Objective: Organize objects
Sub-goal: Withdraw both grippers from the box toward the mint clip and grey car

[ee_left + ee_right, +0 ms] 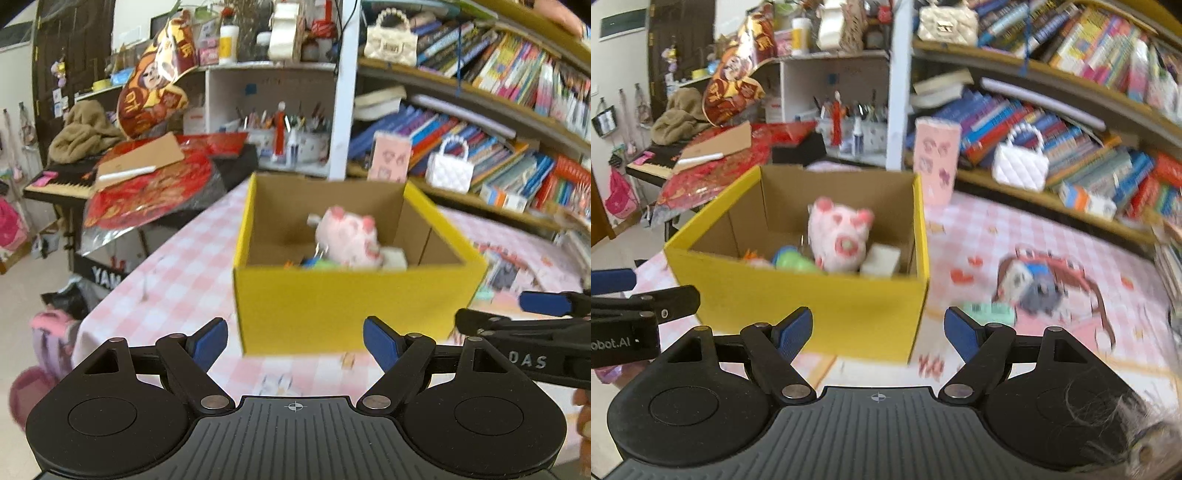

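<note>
A yellow cardboard box [332, 306] stands open on the pink checked tablecloth [177, 266]. Inside it lie a pink plush pig [351, 240], a green and blue toy [790, 260], a white block [881, 260] and something orange [751, 256]. My left gripper [294, 332] is open and empty just before the box's front wall. My right gripper [878, 319] is also open and empty, facing the box's [812, 299] front right corner. On the cloth to the right of the box lie a green piece [988, 312] and a grey and blue toy [1038, 286].
A pink sticker-covered card [936, 162] and a white quilted handbag [1019, 166] stand behind the box by crowded bookshelves [1071, 122]. A keyboard [62, 184] piled with red packaging sits left of the table. The table's left edge drops to the floor.
</note>
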